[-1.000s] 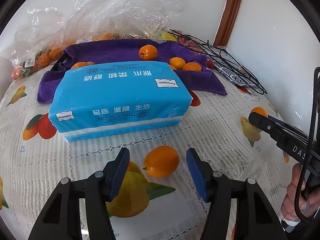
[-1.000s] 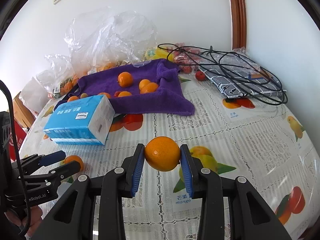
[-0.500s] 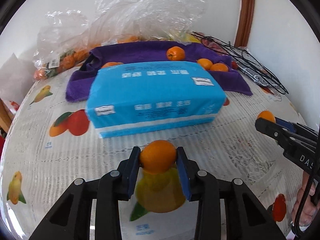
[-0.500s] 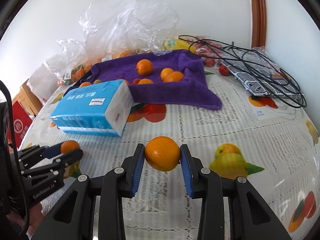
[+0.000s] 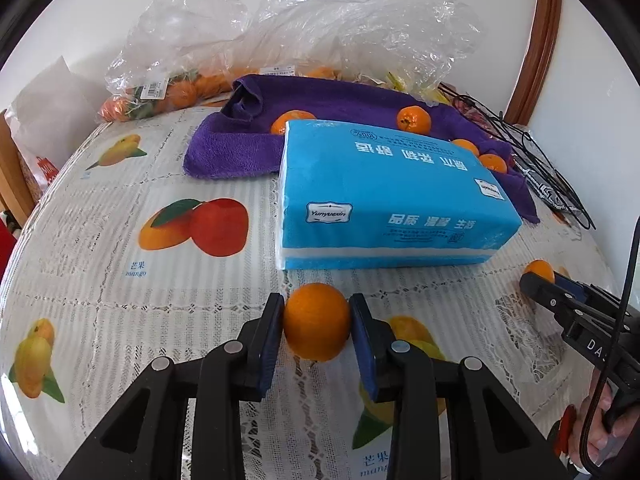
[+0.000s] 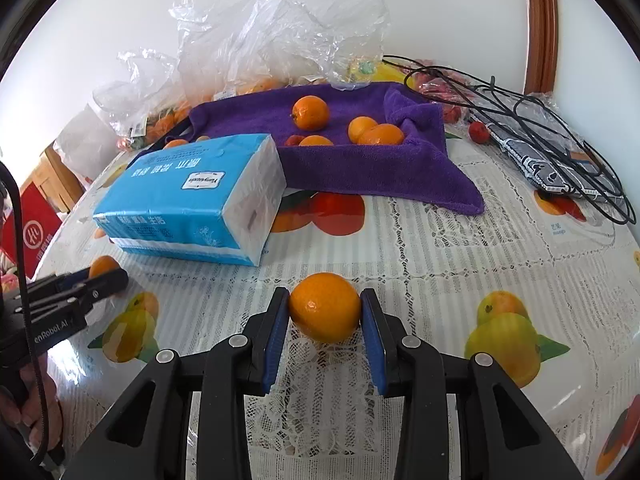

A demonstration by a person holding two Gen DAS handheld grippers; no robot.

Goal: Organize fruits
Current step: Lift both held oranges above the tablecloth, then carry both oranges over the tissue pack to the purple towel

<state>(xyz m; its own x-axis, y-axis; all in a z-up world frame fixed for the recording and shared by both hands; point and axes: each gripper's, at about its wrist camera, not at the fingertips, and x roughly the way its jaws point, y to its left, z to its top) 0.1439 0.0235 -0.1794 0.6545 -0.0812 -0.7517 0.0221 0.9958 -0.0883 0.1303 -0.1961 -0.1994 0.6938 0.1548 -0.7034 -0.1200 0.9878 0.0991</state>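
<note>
Oranges are the job: one orange [image 5: 317,322] sits clamped between the blue pads of the left hand-held gripper [image 5: 317,326], and a second orange [image 6: 325,307] is clamped the same way in the right hand-held gripper [image 6: 325,312]. Both are in front of the blue tissue pack [image 5: 384,196], low over the table [image 5: 120,300]; I cannot tell if they touch it

Each orange looks small, round and light. The skin is smooth and a bit shiny, so it could slip or roll. It is firm but would bruise if squeezed hard. The best hold is across the widest part of the middle, with one pad on each side, and that is how both are held

The purple towel [image 6: 360,168] is bunched up at its edges like a shallow tray. Several loose oranges [image 6: 310,112] lie on it. Clear plastic bags [image 5: 168,80] behind it hold more orange fruit. I think the two held oranges should go on the towel, set down softly so they do not roll off
</note>
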